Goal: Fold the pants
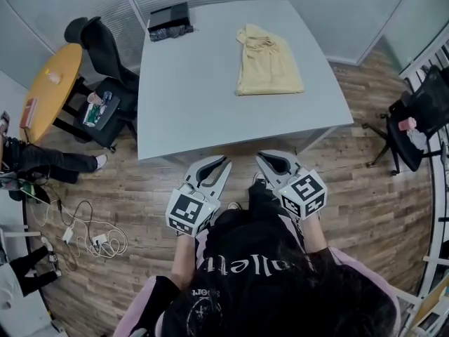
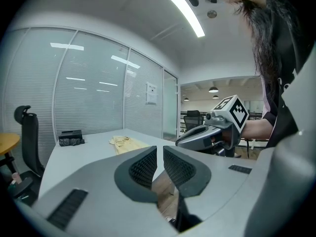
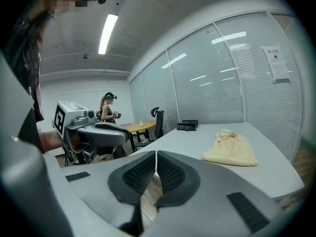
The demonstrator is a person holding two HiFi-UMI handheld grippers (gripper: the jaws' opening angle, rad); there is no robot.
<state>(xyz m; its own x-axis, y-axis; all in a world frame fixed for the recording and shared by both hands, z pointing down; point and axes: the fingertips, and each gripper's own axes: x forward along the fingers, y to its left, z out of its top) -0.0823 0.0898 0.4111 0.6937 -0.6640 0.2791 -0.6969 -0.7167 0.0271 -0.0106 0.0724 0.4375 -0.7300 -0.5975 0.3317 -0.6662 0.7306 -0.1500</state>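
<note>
Left tongs (image 1: 224, 164) barely parted, right tongs (image 1: 262, 158) closed, both empty; pants (image 1: 270, 65) folds indistinct.

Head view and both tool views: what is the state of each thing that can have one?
pants: folded, lying flat on the table, touched by neither tool.
left tool: jaws a narrow gap apart, nothing between them.
right tool: jaws together, empty.
office chair: small items lying on its seat.
</note>
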